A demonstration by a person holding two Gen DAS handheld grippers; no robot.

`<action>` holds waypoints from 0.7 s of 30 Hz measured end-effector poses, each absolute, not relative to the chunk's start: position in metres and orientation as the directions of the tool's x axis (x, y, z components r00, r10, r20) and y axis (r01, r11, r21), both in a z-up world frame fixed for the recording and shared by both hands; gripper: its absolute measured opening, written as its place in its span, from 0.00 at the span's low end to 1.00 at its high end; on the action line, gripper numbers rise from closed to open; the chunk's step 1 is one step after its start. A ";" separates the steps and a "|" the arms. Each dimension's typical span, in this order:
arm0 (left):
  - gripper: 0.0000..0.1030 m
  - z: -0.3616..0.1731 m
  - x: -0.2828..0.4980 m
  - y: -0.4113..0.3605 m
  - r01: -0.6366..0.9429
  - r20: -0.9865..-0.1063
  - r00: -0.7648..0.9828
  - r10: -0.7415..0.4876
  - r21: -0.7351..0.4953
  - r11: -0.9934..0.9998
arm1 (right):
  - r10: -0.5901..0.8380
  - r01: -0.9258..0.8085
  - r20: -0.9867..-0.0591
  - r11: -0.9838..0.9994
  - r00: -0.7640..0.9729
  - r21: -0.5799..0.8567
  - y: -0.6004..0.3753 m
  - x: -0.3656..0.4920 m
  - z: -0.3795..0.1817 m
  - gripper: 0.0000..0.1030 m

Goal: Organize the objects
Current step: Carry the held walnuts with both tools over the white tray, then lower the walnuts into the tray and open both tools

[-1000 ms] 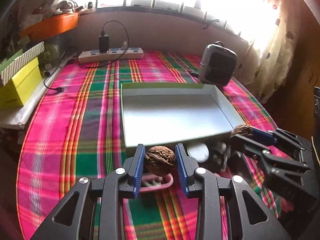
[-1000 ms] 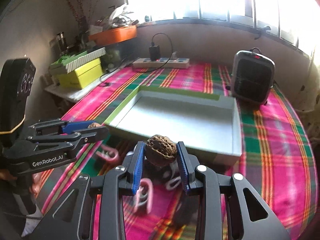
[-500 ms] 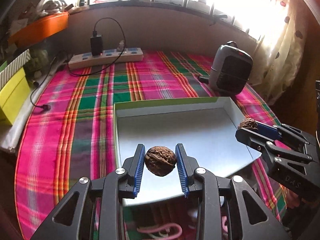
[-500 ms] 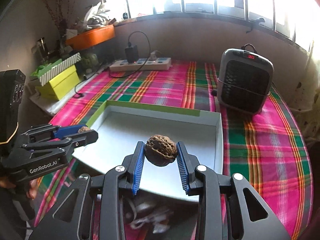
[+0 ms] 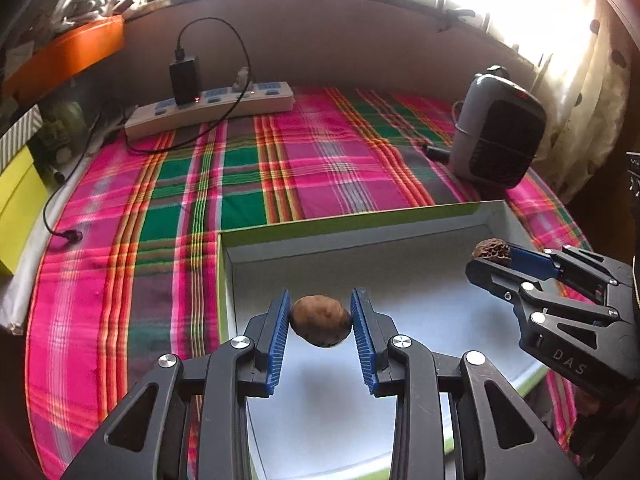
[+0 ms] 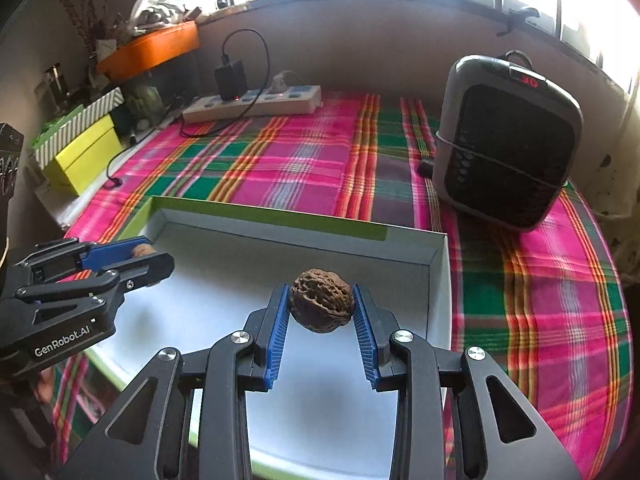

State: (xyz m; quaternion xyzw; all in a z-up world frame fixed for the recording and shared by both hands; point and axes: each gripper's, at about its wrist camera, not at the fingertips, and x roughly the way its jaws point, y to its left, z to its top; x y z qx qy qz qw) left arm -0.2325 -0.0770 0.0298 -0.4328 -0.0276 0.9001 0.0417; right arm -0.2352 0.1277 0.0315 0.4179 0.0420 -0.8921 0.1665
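My left gripper (image 5: 320,326) is shut on a brown walnut (image 5: 321,320) and holds it above the white floor of a shallow box with a green rim (image 5: 304,228). My right gripper (image 6: 321,308) is shut on a second walnut (image 6: 322,304) above the same box (image 6: 438,280), near its right wall. In the left wrist view the right gripper (image 5: 496,256) shows at the right with its walnut (image 5: 490,247). In the right wrist view the left gripper (image 6: 148,254) shows at the left with its walnut (image 6: 143,250).
A grey fan heater (image 6: 506,140) stands on the plaid tablecloth (image 5: 320,160) right of the box. A power strip with a charger (image 5: 208,108) lies at the back wall. Yellow-green boxes (image 6: 80,152) and an orange tray (image 6: 152,48) sit at the left.
Both grippers have moved forward with their walnuts, from the clutter in front of the box to over its floor. The clips and small objects have left view.
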 end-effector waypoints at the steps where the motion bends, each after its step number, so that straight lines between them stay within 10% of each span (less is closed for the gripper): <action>1: 0.28 0.029 -0.234 -0.076 -0.053 -0.779 -0.619 0.099 -0.085 -0.995 | -0.260 0.332 -0.762 -0.941 -0.593 0.062 0.128 -0.238 0.030 0.33; 21: 0.28 0.020 -0.243 -0.075 -0.042 -0.789 -0.610 0.080 -0.069 -0.997 | -0.210 0.327 -0.782 -0.945 -0.587 0.008 0.119 -0.252 0.019 0.33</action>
